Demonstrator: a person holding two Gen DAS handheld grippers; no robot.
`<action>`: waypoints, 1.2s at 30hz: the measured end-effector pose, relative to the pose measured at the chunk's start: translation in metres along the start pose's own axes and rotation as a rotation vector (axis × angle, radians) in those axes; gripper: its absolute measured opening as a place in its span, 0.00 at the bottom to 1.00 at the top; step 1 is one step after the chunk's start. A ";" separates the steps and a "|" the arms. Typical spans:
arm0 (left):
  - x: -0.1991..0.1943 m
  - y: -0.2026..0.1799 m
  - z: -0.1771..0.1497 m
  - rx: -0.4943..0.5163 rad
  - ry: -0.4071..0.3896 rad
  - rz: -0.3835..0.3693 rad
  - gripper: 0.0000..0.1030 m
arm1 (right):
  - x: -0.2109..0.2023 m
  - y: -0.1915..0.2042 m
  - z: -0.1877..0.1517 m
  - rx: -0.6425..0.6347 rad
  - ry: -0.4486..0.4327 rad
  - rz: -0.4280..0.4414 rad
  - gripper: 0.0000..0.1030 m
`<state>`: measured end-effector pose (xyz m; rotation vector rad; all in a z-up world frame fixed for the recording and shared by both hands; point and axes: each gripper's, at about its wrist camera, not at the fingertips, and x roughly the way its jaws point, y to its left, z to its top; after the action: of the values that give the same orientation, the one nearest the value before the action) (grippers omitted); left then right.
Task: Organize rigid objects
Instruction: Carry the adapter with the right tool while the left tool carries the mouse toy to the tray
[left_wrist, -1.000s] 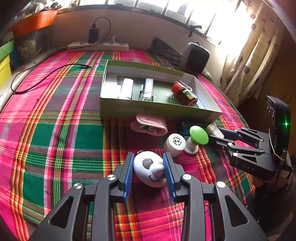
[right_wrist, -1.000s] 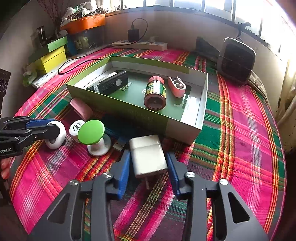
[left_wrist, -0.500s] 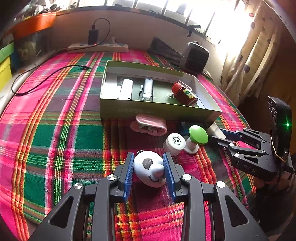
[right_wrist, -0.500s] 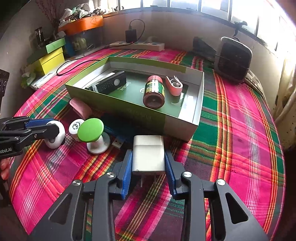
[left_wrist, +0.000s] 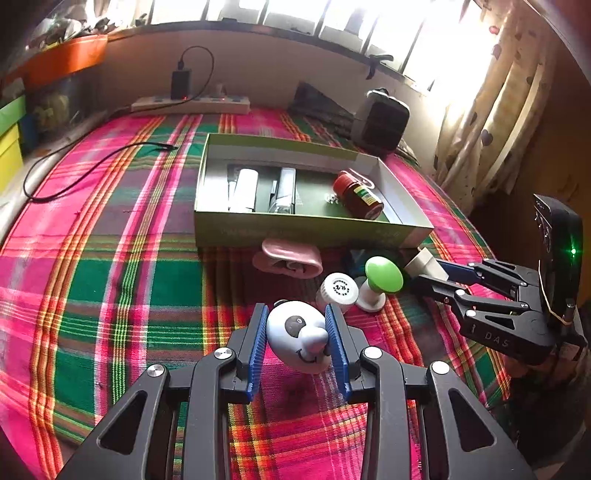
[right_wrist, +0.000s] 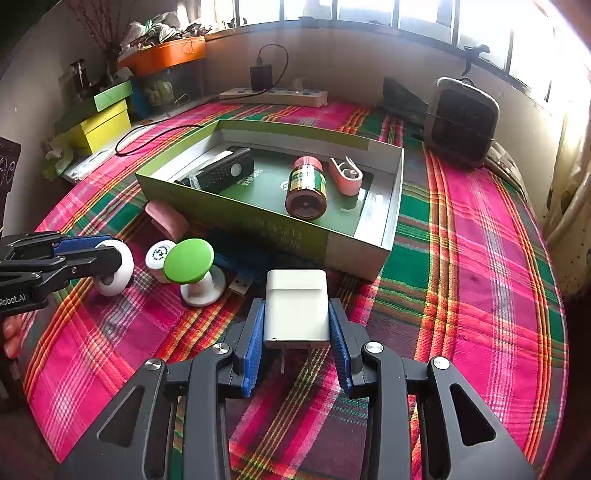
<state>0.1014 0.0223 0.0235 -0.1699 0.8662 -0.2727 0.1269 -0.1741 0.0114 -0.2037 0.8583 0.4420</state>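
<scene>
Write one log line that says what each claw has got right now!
left claw: shut on panda toy | right claw: shut on white charger | green box: jar inside

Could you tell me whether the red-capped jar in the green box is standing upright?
No, the jar lies on its side on the floor of the green box, beside a pink clip.

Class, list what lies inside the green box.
Inside the green box: a brown jar on its side, a pink clip, a black remote. The near wall hides part of the floor.
</scene>
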 end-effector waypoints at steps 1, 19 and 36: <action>-0.001 0.000 0.000 0.003 -0.003 0.000 0.30 | -0.001 0.000 0.000 0.000 -0.002 0.000 0.34; -0.023 -0.010 0.021 0.039 -0.072 0.004 0.30 | -0.027 -0.001 0.008 0.023 -0.069 0.002 0.34; -0.005 -0.013 0.066 0.050 -0.082 -0.007 0.30 | -0.027 -0.015 0.036 0.047 -0.099 -0.022 0.34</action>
<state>0.1470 0.0141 0.0721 -0.1366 0.7771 -0.2923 0.1432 -0.1833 0.0557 -0.1469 0.7676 0.4079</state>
